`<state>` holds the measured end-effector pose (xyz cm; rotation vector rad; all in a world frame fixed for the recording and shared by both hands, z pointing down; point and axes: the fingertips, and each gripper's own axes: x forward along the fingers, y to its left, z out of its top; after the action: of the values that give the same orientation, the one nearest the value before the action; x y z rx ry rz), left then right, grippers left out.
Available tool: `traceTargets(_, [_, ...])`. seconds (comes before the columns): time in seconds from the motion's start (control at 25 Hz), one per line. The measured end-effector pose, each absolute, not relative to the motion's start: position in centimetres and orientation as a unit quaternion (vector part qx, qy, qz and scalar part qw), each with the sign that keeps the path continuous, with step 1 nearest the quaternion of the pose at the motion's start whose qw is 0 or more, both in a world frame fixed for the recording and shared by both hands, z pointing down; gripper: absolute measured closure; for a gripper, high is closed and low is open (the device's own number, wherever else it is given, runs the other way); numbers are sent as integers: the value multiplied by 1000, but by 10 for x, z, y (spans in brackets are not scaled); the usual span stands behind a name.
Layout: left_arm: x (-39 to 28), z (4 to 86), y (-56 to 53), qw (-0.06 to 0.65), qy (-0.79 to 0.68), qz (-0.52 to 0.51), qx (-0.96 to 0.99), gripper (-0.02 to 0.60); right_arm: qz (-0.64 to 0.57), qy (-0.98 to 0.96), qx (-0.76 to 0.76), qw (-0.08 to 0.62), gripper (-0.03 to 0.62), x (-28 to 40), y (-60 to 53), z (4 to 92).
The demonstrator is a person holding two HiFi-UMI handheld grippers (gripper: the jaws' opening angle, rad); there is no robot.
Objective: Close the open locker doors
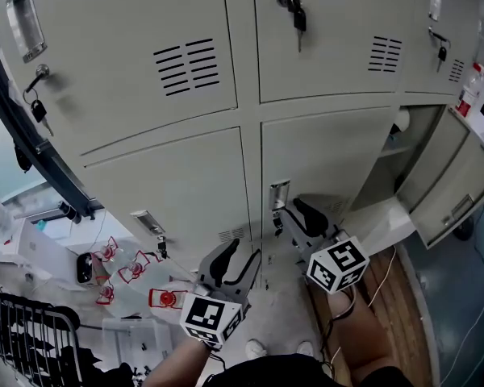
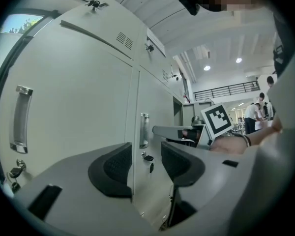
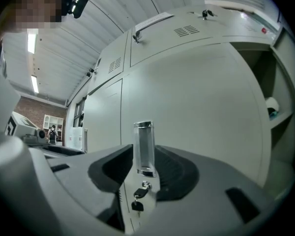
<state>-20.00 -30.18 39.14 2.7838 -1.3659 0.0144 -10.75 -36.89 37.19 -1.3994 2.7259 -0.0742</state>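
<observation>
Grippers hang low in the head view: left gripper [image 1: 240,258] and right gripper [image 1: 295,214] face closed doors [image 1: 177,185], open door [image 1: 448,176] well right.
Left gripper view: jaws apart, empty.
Right gripper view: jaws apart around a handle [image 3: 144,146], with the open locker [image 3: 278,109] to the right.

Small red-and-white packets [image 1: 135,268] lie scattered on the floor beside a black wire rack [image 1: 24,337]; brown wooden planks [image 1: 395,297] lie opposite.

Industrial hall: steel lockers [image 1: 161,63], mezzanine railing [image 2: 221,90].
</observation>
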Motion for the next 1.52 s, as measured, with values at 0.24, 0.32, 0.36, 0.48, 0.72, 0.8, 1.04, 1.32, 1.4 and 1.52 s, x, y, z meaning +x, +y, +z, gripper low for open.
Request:
traceTargets(0.24, [-158, 388, -292, 19, -399, 1, 917, 384, -11, 871, -490, 42, 417, -61, -345, 364])
traceTargets(0.32, [-141, 387, -288, 19, -377, 0, 926, 377, -9, 858, -512, 42, 404, -40, -334, 363])
traceTargets(0.36, [-133, 386, -286, 19, -368, 0, 930, 375, -9, 853, -521, 42, 399, -29, -329, 363])
traceTargets(0.48, [-107, 385, -277, 21, -341, -1, 940, 365, -8, 836, -547, 42, 392, 1, -312, 363])
traceTargets(0.72, [-49, 385, -254, 26, -269, -1, 963, 356, -5, 790, -611, 42, 385, 69, -271, 364])
traceTargets(0.8, [-31, 384, -246, 26, -244, -1, 969, 354, -3, 773, -633, 43, 379, 90, -257, 364])
traceTargets(1.04, [11, 380, -227, 25, -177, 1, 984, 351, 1, 722, -690, 45, 376, 146, -217, 359])
traceTargets(1.32, [47, 379, -212, 30, -132, -1, 991, 348, -5, 685, -728, 38, 376, 188, -184, 366])
traceTargets(1.4, [57, 380, -207, 29, -125, 1, 992, 348, -7, 677, -734, 43, 376, 202, -179, 367])
traceTargets(1.52, [73, 383, -204, 26, -123, 8, 992, 348, -8, 669, -742, 52, 376, 226, -176, 368])
